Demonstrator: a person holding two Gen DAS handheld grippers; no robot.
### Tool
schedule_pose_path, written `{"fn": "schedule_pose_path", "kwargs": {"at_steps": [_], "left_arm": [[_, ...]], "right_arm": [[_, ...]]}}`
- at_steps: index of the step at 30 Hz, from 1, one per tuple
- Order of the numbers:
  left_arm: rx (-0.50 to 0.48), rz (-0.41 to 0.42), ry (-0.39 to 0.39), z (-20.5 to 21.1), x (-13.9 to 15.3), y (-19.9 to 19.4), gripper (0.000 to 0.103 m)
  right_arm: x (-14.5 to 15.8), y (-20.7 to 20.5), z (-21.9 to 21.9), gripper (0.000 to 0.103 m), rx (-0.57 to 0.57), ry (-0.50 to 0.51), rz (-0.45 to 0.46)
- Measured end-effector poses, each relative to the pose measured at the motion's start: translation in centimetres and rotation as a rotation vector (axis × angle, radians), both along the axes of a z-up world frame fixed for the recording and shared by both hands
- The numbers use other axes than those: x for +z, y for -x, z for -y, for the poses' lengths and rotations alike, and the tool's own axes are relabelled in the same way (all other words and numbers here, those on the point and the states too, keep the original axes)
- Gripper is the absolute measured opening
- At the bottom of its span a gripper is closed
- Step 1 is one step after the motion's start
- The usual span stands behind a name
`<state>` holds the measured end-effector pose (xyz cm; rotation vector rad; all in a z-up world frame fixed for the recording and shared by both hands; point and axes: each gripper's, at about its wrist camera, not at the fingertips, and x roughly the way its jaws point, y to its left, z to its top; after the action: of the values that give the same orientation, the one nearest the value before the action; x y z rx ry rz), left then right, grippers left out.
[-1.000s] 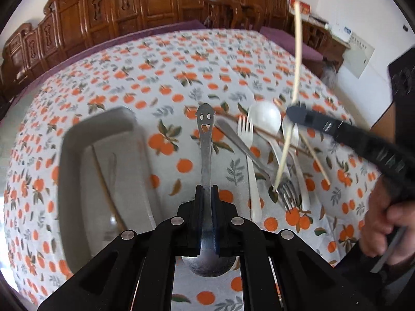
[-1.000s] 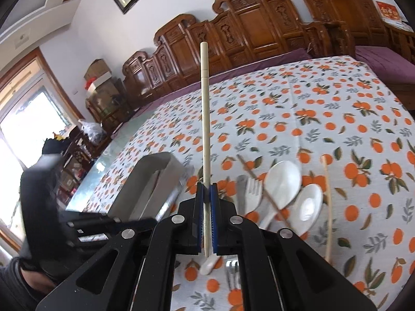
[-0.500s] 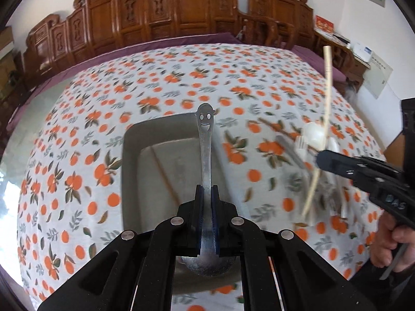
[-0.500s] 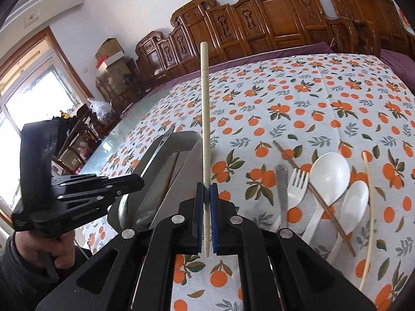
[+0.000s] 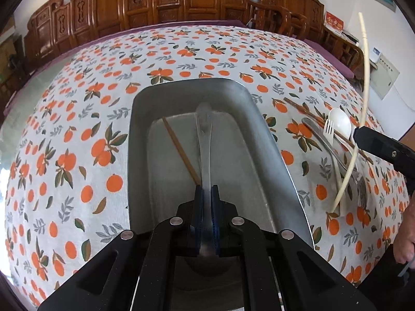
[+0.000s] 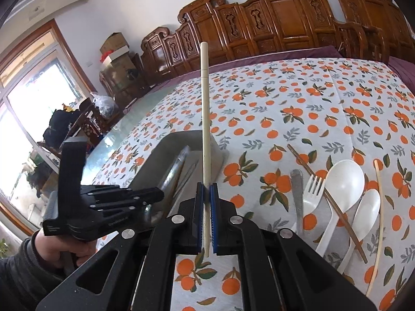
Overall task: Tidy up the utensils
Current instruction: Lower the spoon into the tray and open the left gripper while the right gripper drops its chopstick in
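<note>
My left gripper (image 5: 206, 190) is shut on a metal spoon (image 5: 205, 140) and holds it over the inside of the metal tray (image 5: 137, 134), handle pointing away. A brown chopstick (image 5: 180, 151) lies in the tray. My right gripper (image 6: 206, 188) is shut on a cream chopstick (image 6: 205, 119), which stands up from the jaws just right of the tray (image 6: 168, 145). In the left wrist view that chopstick (image 5: 363, 85) rises at the right. The left gripper (image 6: 145, 197) shows in the right wrist view, over the tray.
On the orange-print tablecloth (image 6: 285, 108) right of the tray lie a white fork (image 6: 311, 197), two white spoons (image 6: 345, 178), a brown chopstick (image 6: 326, 194), a cream chopstick (image 6: 378, 223) and a metal handle (image 6: 297, 189). Carved wooden chairs (image 6: 272, 26) stand behind the table.
My left gripper has carried the metal spoon leftward from the utensil pile to over the tray and lowered it. My right gripper with the cream chopstick has shifted toward the tray.
</note>
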<state>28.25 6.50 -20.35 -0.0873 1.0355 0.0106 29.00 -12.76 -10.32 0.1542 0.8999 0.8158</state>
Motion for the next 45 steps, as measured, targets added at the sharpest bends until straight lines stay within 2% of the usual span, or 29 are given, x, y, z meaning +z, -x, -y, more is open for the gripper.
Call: {"fn": "schedule_pose_path", "kwargs": {"at_steps": [7, 15, 21, 28, 36, 42, 45], "left_arm": [[0.014, 0.048, 0.031, -1.1, 1.7, 0.6, 0.005], [0.042, 0.118, 0.021, -3.4, 4.2, 1.8, 0.005], [0.083, 0.136, 0.031, -5.4, 4.8, 2.4, 0.005], [0.096, 0.145, 0.037, -6.2, 5.0, 2.6, 0.005], [0.087, 0.151, 0.042, -5.8, 5.1, 2.6, 0.005], [0.044, 0.176, 0.063, -3.8, 5.6, 2.5, 0.006], [0.011, 0.188, 0.078, -2.3, 5.9, 2.4, 0.017]], "right_arm": [[1.3, 0.4, -2.0, 0.006, 0.021, -0.022, 0.012], [3.2, 0.8, -6.4, 0.006, 0.076, -0.065, 0.006], [0.6, 1.3, -10.2, 0.006, 0.13, 0.014, -0.046], [-2.3, 1.8, -11.4, 0.008, 0.14, 0.09, -0.106], [-1.5, 2.4, -10.3, 0.01, 0.137, 0.086, -0.04], [1.0, 2.7, -5.9, 0.01, 0.072, 0.131, 0.083], [1.9, 2.6, -2.9, 0.01, 0.019, 0.17, 0.125]]}}
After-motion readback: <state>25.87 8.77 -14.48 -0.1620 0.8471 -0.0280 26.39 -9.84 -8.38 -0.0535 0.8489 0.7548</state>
